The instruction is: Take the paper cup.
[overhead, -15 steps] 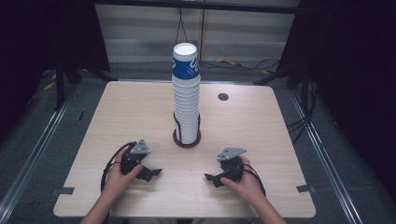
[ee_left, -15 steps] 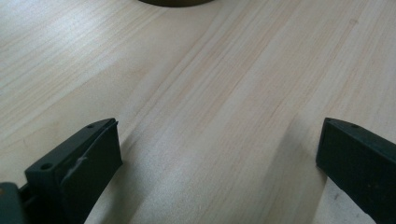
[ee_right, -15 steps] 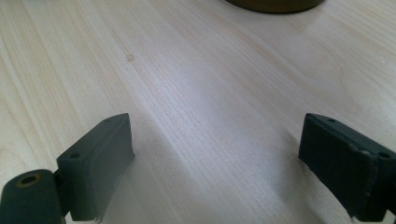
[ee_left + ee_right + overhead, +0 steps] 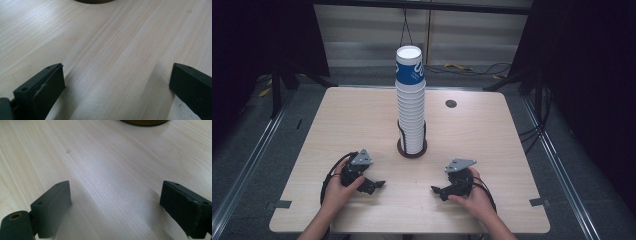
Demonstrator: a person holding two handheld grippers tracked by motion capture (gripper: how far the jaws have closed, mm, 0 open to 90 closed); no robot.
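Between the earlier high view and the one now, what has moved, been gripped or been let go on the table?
Nothing has visibly changed. The left gripper and right gripper rest on the table in the same places, jaws open with only bare wood between them. The cup stack stands upright on its dark base, untouched.

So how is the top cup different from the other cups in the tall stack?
The top cup shows a blue band with white marks around it, while the cups below show plain white rims. The top cup's open mouth can be seen from above; the cups below are each covered by the next one, so just their rims stick out. They share the same round shape and stand upright in one stack on the dark round base.
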